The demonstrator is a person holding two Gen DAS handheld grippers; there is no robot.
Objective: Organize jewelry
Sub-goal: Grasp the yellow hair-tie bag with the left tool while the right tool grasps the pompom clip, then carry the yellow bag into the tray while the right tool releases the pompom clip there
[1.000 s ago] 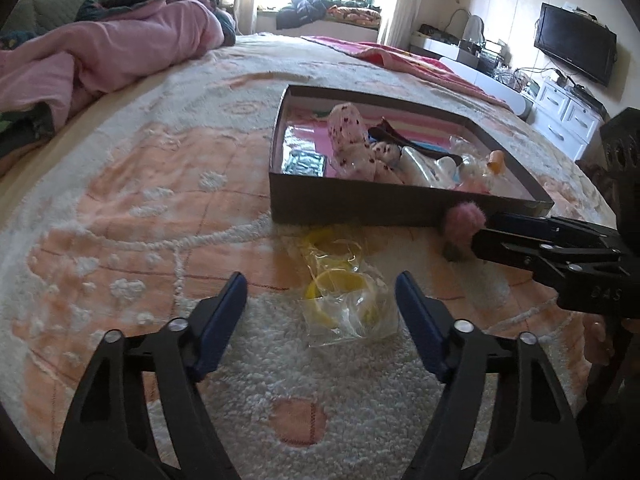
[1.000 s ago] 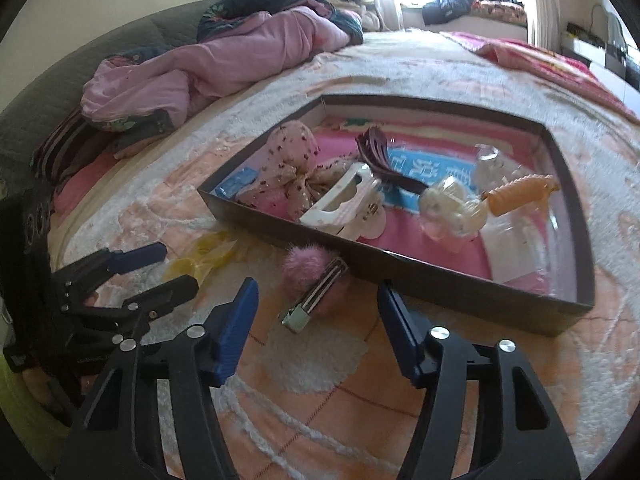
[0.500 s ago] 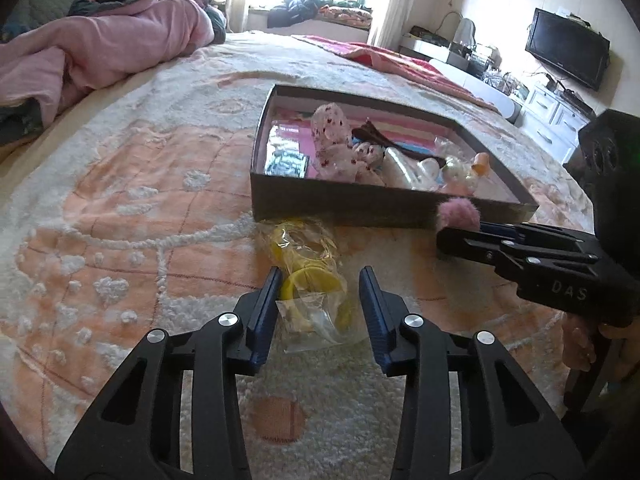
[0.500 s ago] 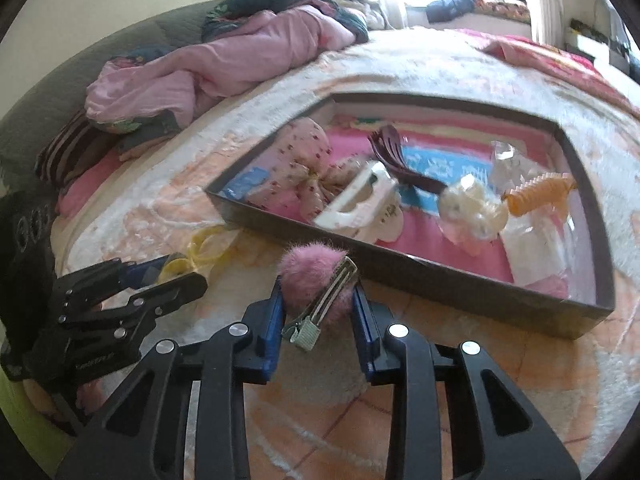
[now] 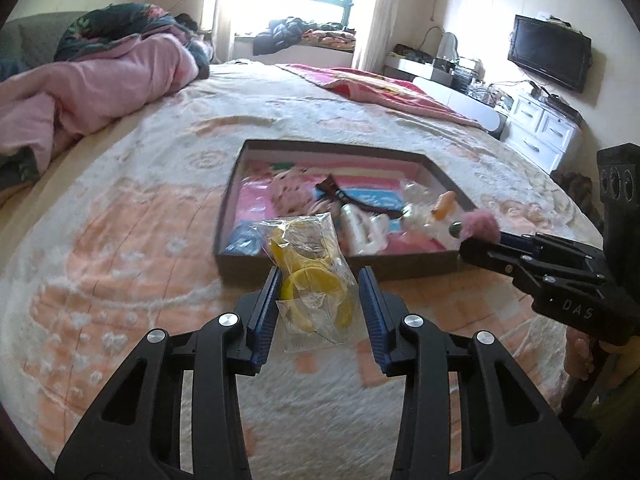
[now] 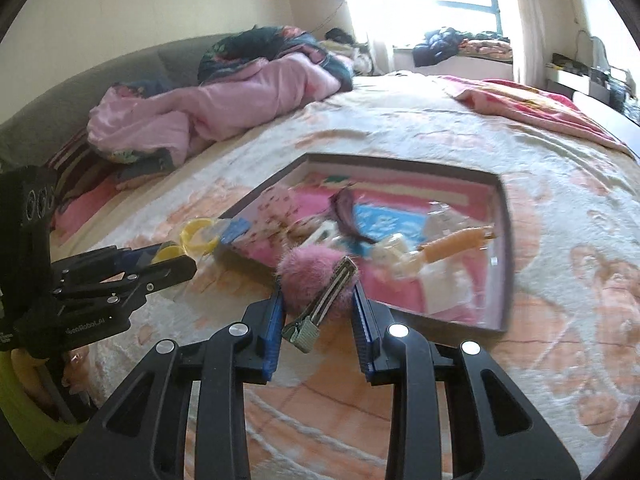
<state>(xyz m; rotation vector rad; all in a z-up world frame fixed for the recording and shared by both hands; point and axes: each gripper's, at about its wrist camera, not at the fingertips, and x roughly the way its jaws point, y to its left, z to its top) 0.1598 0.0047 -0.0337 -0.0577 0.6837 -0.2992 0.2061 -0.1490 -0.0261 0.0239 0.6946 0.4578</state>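
My left gripper [image 5: 318, 280] is shut on a clear plastic bag of yellow bangles [image 5: 314, 280] and holds it above the bedspread, just before the dark tray [image 5: 400, 268]. The bag also shows in the right wrist view [image 6: 196, 234]. My right gripper [image 6: 318, 292] is shut on a pink pom-pom hair clip [image 6: 316, 284] and holds it above the tray's near wall [image 6: 460, 324]. The clip also shows in the left wrist view [image 5: 482, 228]. The tray holds a spotted pink bow [image 5: 294, 196], a white claw clip [image 5: 366, 228] and an orange clip [image 6: 456, 242].
The tray lies on a bed with a peach and cream bedspread [image 5: 120, 240]. A pink quilt [image 5: 80, 92] is heaped at the far left. A TV [image 5: 548, 52] and white drawers [image 5: 540, 136] stand beyond the bed's right edge.
Both grippers closed from open, the left on the bangle bag, the right on the pom-pom clip. Both have lifted their items off the bedspread towards the tray.
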